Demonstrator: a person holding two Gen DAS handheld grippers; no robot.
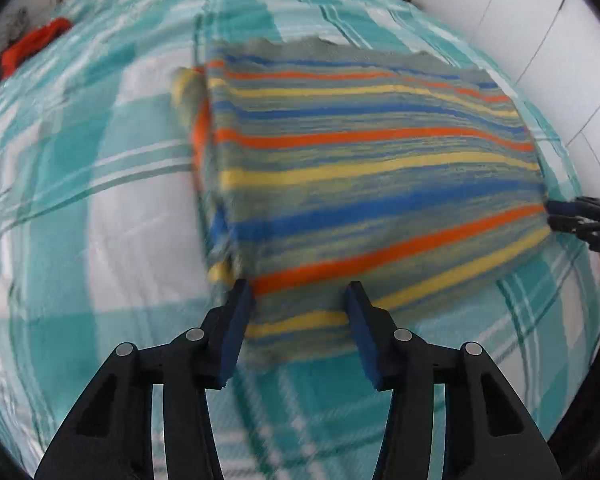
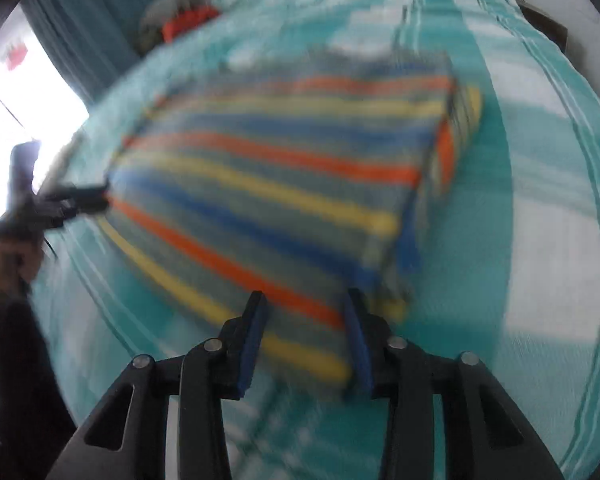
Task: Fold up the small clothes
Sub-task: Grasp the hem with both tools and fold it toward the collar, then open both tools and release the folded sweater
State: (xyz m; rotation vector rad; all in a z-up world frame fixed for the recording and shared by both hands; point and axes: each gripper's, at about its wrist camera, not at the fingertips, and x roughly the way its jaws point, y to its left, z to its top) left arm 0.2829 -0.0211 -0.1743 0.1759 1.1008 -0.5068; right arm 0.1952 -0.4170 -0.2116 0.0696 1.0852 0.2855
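Note:
A folded striped garment (image 1: 364,176), grey-green with orange, yellow and blue bands, lies on the bed. It also shows, blurred, in the right wrist view (image 2: 284,204). My left gripper (image 1: 300,292) is open, its jaws on either side of the garment's near edge. My right gripper (image 2: 304,300) is open at the garment's opposite corner, jaws straddling the edge. The right gripper also shows at the right edge of the left wrist view (image 1: 556,214), and the left gripper at the left of the right wrist view (image 2: 100,196). Both views are motion-blurred.
A teal and white plaid bedsheet (image 1: 100,208) covers the bed. An orange cloth (image 1: 32,44) lies at the far corner, also in the right wrist view (image 2: 188,20). A white wall (image 1: 540,32) runs beside the bed. A teal curtain (image 2: 92,32) and a bright window are on the left.

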